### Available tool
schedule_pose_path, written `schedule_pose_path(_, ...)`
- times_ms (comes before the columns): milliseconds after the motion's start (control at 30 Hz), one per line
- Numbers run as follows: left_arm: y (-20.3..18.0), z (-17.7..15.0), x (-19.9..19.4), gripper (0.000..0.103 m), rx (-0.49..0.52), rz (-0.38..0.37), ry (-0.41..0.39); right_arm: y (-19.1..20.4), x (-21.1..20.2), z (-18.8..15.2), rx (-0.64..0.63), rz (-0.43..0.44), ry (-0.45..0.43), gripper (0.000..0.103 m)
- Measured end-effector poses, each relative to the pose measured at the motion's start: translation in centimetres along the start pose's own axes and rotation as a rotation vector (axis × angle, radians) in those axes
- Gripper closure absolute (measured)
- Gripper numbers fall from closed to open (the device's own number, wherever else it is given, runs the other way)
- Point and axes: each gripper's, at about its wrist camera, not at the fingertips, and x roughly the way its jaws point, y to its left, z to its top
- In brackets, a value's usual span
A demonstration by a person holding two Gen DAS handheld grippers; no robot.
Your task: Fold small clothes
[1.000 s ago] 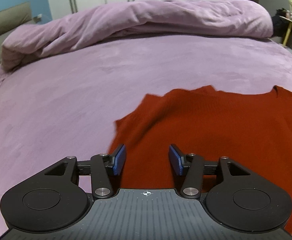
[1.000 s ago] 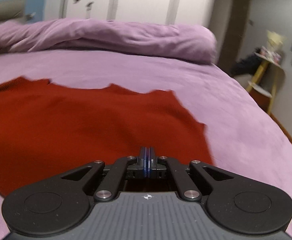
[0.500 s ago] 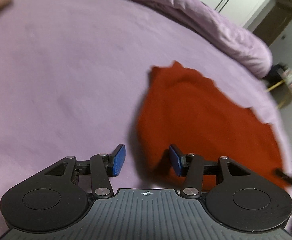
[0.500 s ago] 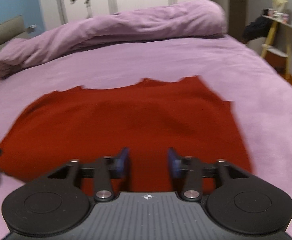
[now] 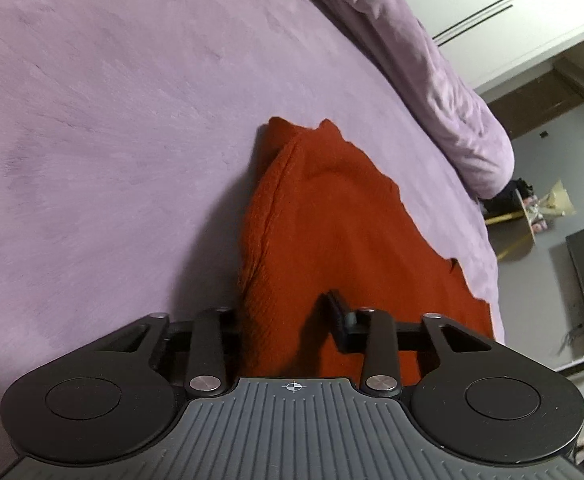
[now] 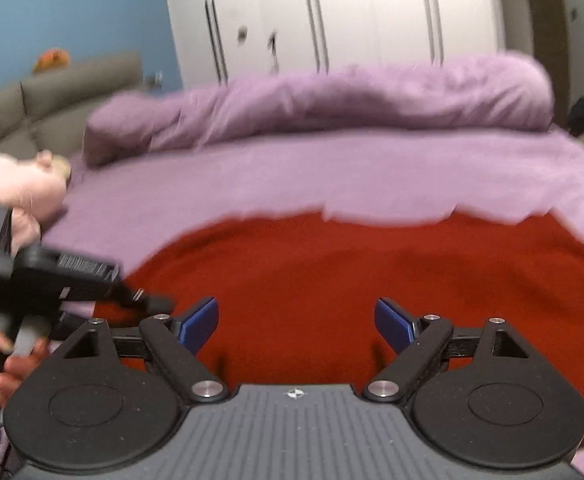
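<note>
A red knit garment (image 5: 331, 232) lies spread on the purple bed (image 5: 112, 120). My left gripper (image 5: 288, 312) is open, its jaws straddling the garment's left edge, which rises in a fold between them; the left finger is hidden by cloth. In the right wrist view the same garment (image 6: 351, 272) fills the middle. My right gripper (image 6: 295, 324) is wide open and empty just above the garment's near part. The left gripper (image 6: 72, 280) and the hand holding it show at that view's left edge.
A rolled purple duvet (image 6: 311, 108) lies along the far side of the bed. A pink soft toy (image 6: 20, 184) sits at the left by a grey headboard (image 6: 52, 92). White wardrobes (image 6: 351, 20) stand behind. A yellow side table (image 5: 531, 216) stands past the bed's right side.
My left gripper has turned and moved onto the garment's left edge, with cloth now between its jaws. My right gripper opened from shut and now stands wide open.
</note>
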Motion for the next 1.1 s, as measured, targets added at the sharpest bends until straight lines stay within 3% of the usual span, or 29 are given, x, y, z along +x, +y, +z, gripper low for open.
schedule_pose_path(100, 0.2, 0.4, -0.1, 0.080, -0.027, -0.022, -0.007, 0.6, 1.1, 0.0, 0.018, -0.029, 0.043, 0.019)
schedule_pose_path(167, 0.2, 0.4, -0.2, 0.081, -0.025, -0.024, -0.010, 1.1, 1.2, 0.1, 0.012, -0.055, 0.045, 0.028)
schedule_pose_path(233, 0.0, 0.4, -0.4, 0.082, -0.018, -0.025, -0.018, 0.8, 1.6, 0.2, 0.027, -0.045, 0.040, 0.051)
schedule_pose_path(300, -0.2, 0.4, -0.6, 0.083, -0.016, -0.025, -0.029, 0.8, 2.0, 0.2, 0.054, -0.026, 0.049, 0.060)
schedule_pose_path(433, -1.1, 0.4, -1.1, 0.084, 0.017, -0.008, -0.046, 1.2, 2.5, -0.5, 0.034, -0.034, 0.046, 0.095)
schedule_pose_path(600, -4.0, 0.4, -2.4, 0.085, 0.109, 0.012, -0.085, 0.6, 2.8, -0.8, 0.023, -0.004, 0.072, 0.100)
schedule_pose_path(700, -7.8, -0.1, -3.5, 0.086, 0.241, 0.033, -0.124, -1.2, 1.0, -0.2, 0.097, 0.004, 0.042, 0.101)
schedule_pose_path(833, -14.3, -2.0, -3.4, 0.086, 0.436, 0.014, -0.139, -4.0, -2.3, -0.1, 0.158, -0.049, -0.039, 0.101)
schedule_pose_path(967, -19.9, -6.2, -0.2, 0.085, 0.642, 0.005, -0.089, -7.3, -5.0, -0.5, 0.238, -0.109, -0.094, 0.101)
schedule_pose_path(1100, -21.0, -9.8, 5.0, 0.080, 0.678, 0.052, 0.030, -9.6, -5.9, -1.0, 0.286, -0.136, -0.091, 0.101)
